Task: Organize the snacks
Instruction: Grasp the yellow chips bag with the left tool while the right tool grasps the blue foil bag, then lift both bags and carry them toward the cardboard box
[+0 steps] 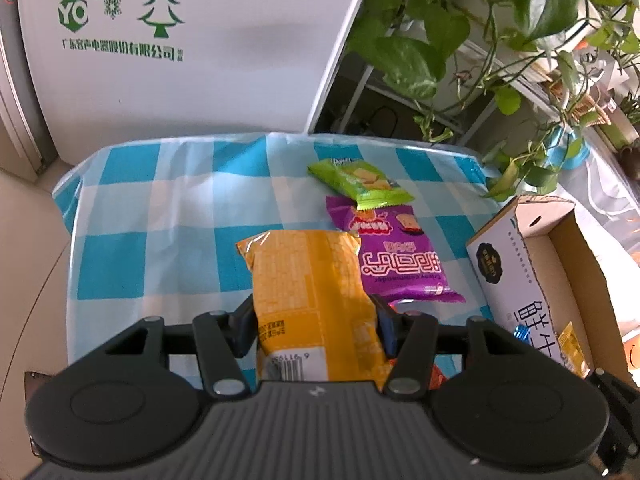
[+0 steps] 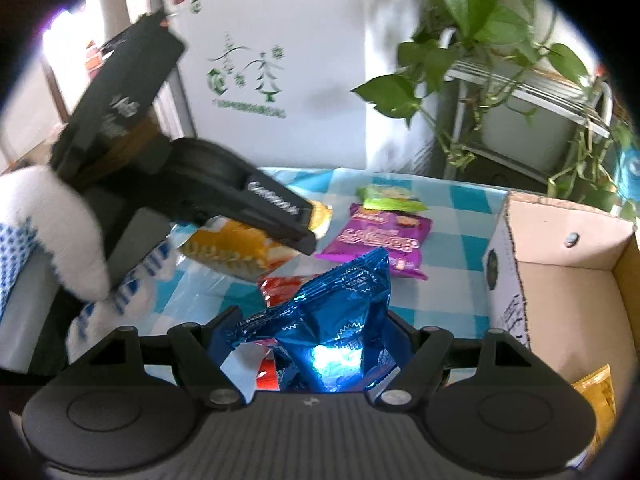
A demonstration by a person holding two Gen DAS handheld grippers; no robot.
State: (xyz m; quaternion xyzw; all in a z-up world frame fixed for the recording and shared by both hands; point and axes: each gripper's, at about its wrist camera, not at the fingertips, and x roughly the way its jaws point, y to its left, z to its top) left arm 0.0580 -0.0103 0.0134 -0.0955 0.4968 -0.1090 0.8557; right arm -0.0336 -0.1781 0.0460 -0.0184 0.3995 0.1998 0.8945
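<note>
My left gripper (image 1: 314, 320) is shut on a yellow snack bag (image 1: 308, 280) and holds it above the blue-checked tablecloth (image 1: 160, 220). The left gripper (image 2: 280, 220) also shows in the right wrist view, with the yellow bag (image 2: 236, 250) in it. My right gripper (image 2: 316, 332) is shut on a crinkled blue snack bag (image 2: 340, 312). A purple snack bag (image 1: 396, 260) (image 2: 380, 240) and a green snack bag (image 1: 360, 180) (image 2: 388, 198) lie on the cloth beyond. A red packet (image 2: 284, 286) lies under the blue bag.
An open cardboard box (image 1: 560, 280) (image 2: 560, 280) stands at the right with a yellow packet (image 2: 596, 384) inside. A white appliance carton (image 1: 192, 48) stands behind the table. Potted vines (image 1: 480, 40) hang on a rack at the back right.
</note>
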